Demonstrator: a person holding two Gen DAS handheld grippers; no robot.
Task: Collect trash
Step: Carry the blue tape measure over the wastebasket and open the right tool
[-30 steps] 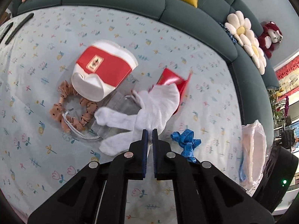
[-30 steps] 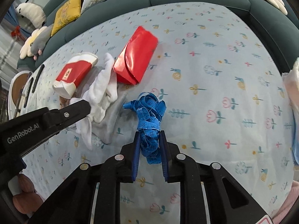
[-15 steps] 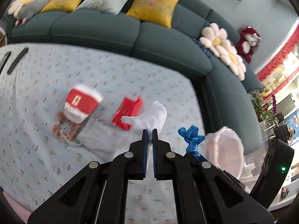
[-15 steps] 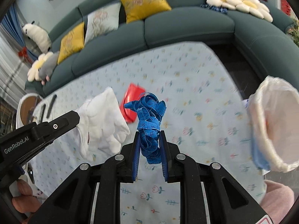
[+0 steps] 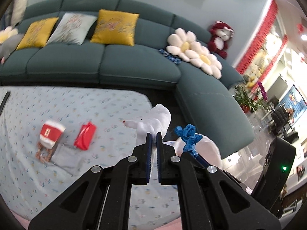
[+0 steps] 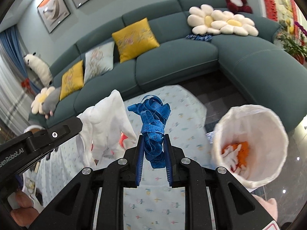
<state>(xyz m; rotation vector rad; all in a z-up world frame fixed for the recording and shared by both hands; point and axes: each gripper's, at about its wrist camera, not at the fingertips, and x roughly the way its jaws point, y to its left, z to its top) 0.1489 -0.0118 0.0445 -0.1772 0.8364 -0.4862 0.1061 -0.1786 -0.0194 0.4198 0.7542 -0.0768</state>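
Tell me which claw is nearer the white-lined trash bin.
Right. The right claw, holding the blue tape measure, sits just beside the trash bin. The left claw, gripping the white cloth, is farther away on the other side.

left tool (image 5: 153,136) clamping white sock (image 5: 156,119), teal sofa (image 5: 134,65) behind

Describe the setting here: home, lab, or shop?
Most likely a home living room: a teal sectional sofa with yellow cushions, flower-shaped pillows, framed pictures on the wall, and a table under a floral cloth.
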